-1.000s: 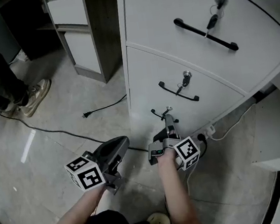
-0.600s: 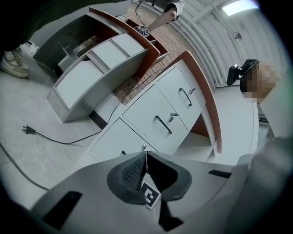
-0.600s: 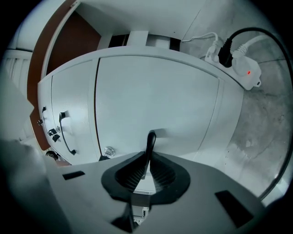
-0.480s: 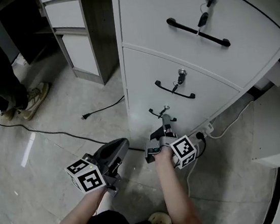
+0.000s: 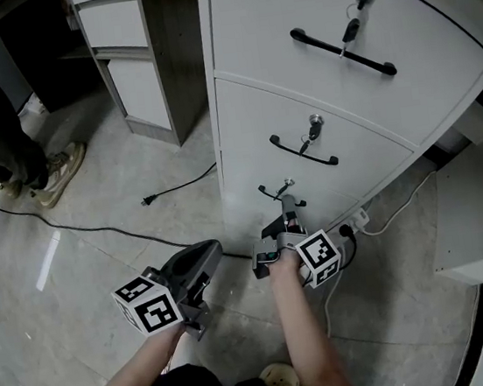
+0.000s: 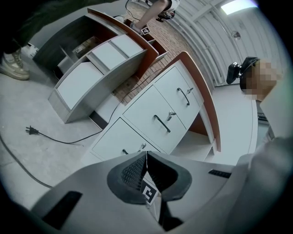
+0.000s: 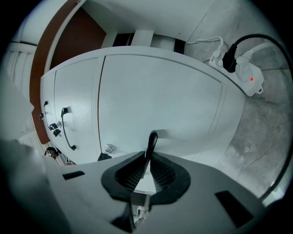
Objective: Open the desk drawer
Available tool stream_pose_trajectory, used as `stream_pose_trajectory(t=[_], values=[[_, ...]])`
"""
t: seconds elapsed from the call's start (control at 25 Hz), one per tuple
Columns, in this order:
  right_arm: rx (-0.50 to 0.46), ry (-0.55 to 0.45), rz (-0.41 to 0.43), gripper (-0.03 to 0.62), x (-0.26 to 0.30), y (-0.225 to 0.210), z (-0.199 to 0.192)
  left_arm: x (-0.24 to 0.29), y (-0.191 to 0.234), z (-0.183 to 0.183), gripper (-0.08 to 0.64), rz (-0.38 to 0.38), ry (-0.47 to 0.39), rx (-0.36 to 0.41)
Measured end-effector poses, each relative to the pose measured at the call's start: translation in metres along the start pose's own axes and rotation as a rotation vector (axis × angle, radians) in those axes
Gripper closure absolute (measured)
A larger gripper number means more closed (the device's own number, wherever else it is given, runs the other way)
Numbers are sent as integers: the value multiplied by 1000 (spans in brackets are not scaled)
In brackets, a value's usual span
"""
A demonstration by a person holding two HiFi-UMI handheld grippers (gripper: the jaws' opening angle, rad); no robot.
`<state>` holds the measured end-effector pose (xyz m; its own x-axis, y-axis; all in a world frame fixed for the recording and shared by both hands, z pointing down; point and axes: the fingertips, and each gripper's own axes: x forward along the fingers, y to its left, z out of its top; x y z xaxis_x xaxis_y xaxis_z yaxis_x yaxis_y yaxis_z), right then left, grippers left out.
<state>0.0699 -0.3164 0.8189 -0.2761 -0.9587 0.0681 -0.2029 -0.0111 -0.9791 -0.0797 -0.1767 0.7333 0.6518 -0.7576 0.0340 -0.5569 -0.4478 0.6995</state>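
Down at the foot of the desk [image 5: 243, 2], gripping the black handle [image 7: 151, 139] of the lowest drawer [image 5: 241, 192] with the right gripper [image 5: 287, 208], fingers [image 7: 130, 176] just closed on it. Sitting flush, not pulled out. Holding the left gripper [image 5: 212, 250] aside above the floor [image 5: 96, 224], fingers [image 6: 130, 171] pressed together, empty.

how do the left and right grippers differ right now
The right gripper has just been closing its jaws and now pinches the black handle of the bottom drawer. The left gripper has its jaws shut on nothing. The right gripper is up against that drawer's front, while the left gripper hangs back over the floor. Both are hand-held and carry a marker cube.
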Motion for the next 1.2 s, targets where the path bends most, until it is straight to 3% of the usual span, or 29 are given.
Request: stream_pose_trajectory(t=[1.2], values=[[-43,26,20,546,-39,2,-19,-22,-10,-19,546,-53,41,5]])
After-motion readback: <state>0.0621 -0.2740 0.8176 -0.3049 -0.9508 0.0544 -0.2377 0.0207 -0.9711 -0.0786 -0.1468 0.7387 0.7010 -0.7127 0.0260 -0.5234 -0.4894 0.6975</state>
